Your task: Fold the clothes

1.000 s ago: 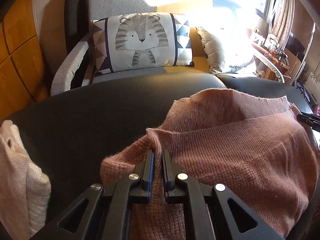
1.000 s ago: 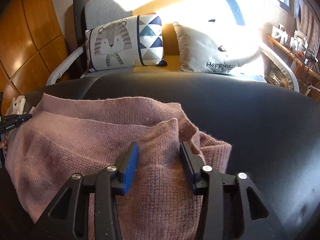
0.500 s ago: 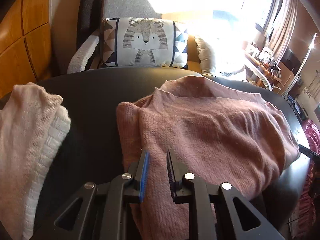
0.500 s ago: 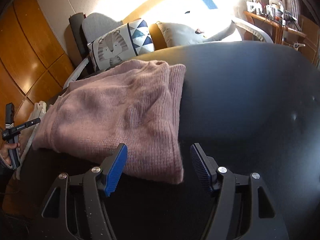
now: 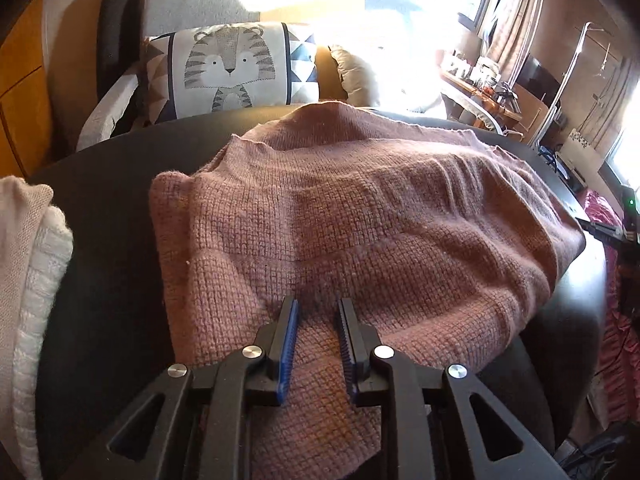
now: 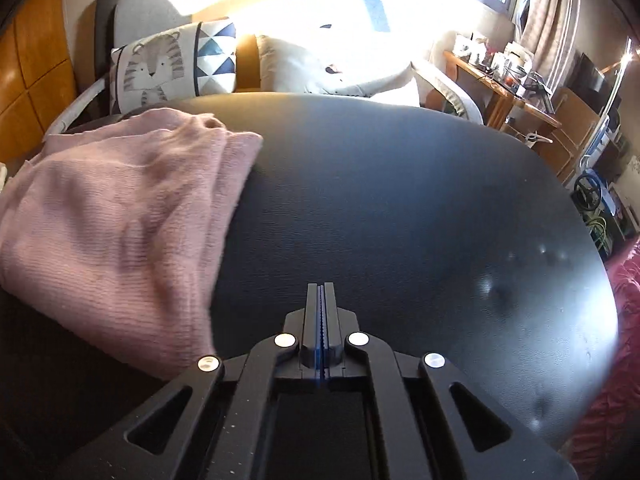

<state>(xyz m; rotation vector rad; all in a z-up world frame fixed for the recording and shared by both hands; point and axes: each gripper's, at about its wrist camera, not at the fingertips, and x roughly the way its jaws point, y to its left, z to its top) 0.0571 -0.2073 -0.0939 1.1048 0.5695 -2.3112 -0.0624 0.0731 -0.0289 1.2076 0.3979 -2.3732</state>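
Pink knit sweater (image 5: 360, 240) lies on the black round tabletop (image 6: 400, 200), doubled over into a thick rectangular bundle toward the table's left half, one layer's edge running across the top of another. Its near edge reaches the table's near rim; its right edge sits about mid-table, with bare surface to the right.

Left gripper (image 5: 316, 332): fingers parted a little, lying on top of the knit near the near edge, nothing caught between them. Likely resting there to flatten or steady the bundle, though one moment can't say.

Right gripper (image 6: 320, 320): fingers pressed together, empty, over bare tabletop just right of the sweater, clear of the cloth.

At the table's left edge, a folded cream knit stack (image 5: 28, 280), apart from the pink one; probably the place for finished pieces.

Tiger cushion (image 5: 228, 68) on the chair beyond the far edge.
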